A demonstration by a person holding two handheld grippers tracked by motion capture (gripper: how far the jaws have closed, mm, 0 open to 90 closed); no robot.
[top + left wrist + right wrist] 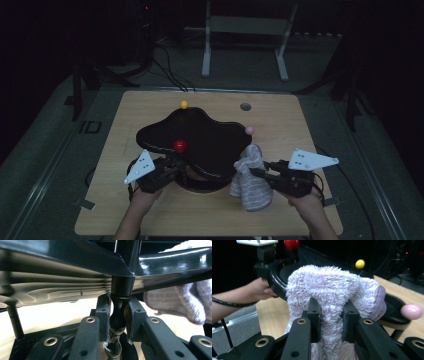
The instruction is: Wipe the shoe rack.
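A glossy black cloud-shaped stand point(200, 135) sits mid-table, carrying a red ball point(179, 145), a yellow ball point(184, 104) and a pink ball point(249, 130) on pegs. My left gripper point(181, 165) is at its near left edge. In the left gripper view that gripper point(119, 312) is shut on a black post point(121, 290) under the stand's top point(62, 290). A fuzzy lilac-white sock point(251, 180) hangs at the stand's near right edge, my right gripper point(256, 172) shut on it. Up close the sock point(329, 287) drapes over the right gripper point(331, 315).
The wooden table point(150, 210) has bare room at the front and along both sides. A small grey round disc point(245, 106) lies near its far edge. A white frame point(245, 30) and cables stand on the dark floor beyond.
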